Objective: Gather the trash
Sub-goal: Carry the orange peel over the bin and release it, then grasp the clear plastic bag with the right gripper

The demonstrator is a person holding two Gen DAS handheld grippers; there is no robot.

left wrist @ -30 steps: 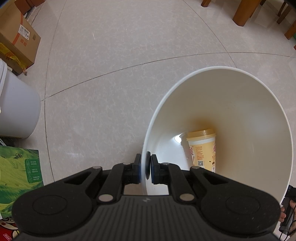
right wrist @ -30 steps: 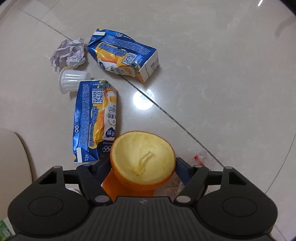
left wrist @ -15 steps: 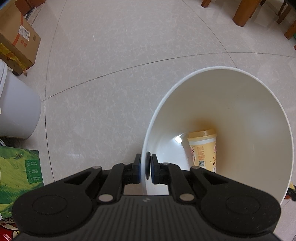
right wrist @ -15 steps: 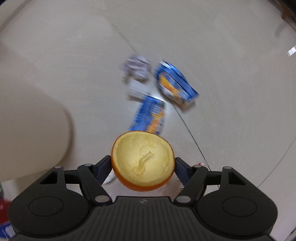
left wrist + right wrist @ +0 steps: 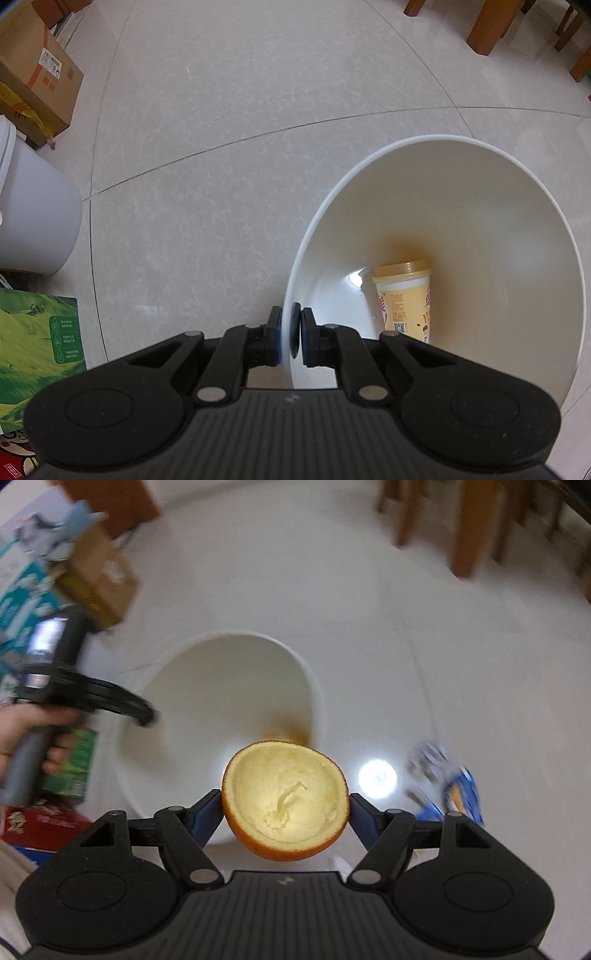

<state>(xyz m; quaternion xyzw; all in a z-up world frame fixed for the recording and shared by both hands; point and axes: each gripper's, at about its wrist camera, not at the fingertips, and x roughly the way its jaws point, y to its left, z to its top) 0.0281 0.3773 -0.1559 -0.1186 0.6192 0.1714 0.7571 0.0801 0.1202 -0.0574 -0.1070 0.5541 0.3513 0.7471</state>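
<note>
My left gripper (image 5: 287, 334) is shut on the rim of a white bin (image 5: 480, 206), which is tilted with its mouth toward the camera. A yellow drink cup (image 5: 404, 299) lies inside it. In the right wrist view my right gripper (image 5: 286, 805) is shut on a hollow orange peel half (image 5: 286, 805), held just in front of the white bin (image 5: 221, 686). The left gripper (image 5: 140, 709) shows there on the bin's left rim, held by a hand (image 5: 22, 727). Blue juice cartons (image 5: 456, 794) lie blurred on the floor at the right.
A cardboard box (image 5: 33, 85), a white bucket (image 5: 33, 218) and a green carton (image 5: 33, 347) stand left of the bin. Wooden furniture legs (image 5: 487, 26) rise at the far right. A red box (image 5: 40, 827) sits at the lower left in the right wrist view.
My right gripper has swung with the orange peel from the cartons on the floor round to face the bin's mouth. The left gripper and bin have barely moved.
</note>
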